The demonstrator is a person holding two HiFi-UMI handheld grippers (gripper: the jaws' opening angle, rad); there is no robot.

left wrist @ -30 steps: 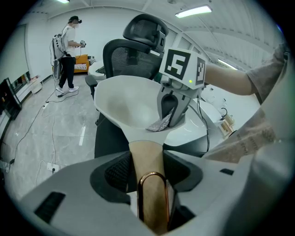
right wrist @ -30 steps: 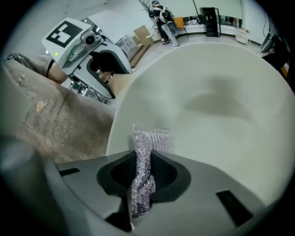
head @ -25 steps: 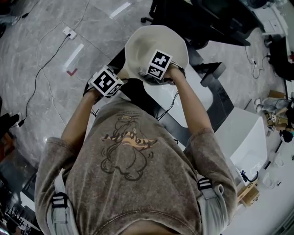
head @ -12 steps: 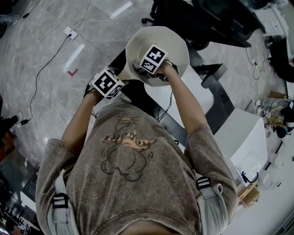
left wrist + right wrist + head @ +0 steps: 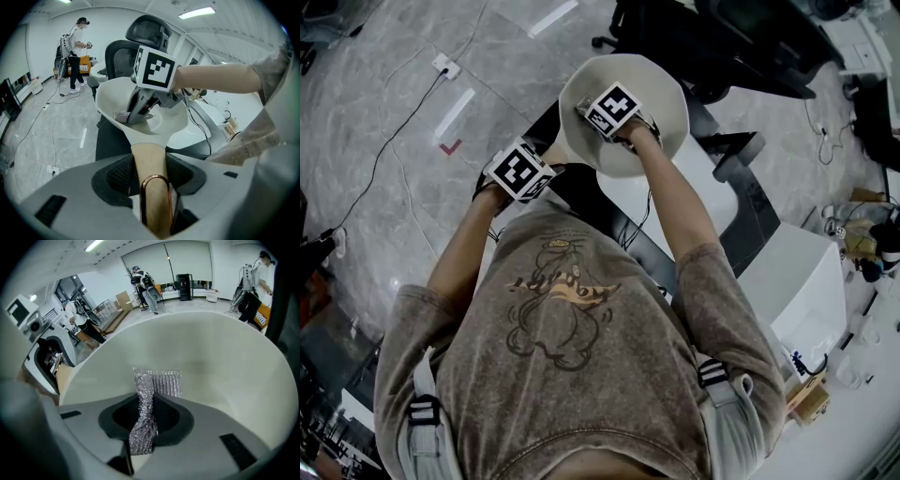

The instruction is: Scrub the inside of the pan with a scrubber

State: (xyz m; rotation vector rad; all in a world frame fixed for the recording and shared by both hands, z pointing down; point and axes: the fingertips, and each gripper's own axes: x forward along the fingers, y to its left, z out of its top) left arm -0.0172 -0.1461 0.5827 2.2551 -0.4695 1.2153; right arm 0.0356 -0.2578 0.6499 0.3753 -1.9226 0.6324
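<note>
Pan handle is clamped between left gripper jaws to steady it. Right gripper jaws pinch scrubber, presenting its free end to the inner wall.

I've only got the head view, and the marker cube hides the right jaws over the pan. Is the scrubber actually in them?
Observer: Yes. The right gripper view shows the right gripper shut on a silvery mesh scrubber.
Operator: Where's the scrubber's free end?
Observer: Inside the pan, close to its cream inner wall; contact I cannot confirm.
Operator: And the left one?
Observer: The left gripper is clamped on the pan's handle, its copper hanging loop lying between the jaws.
</note>
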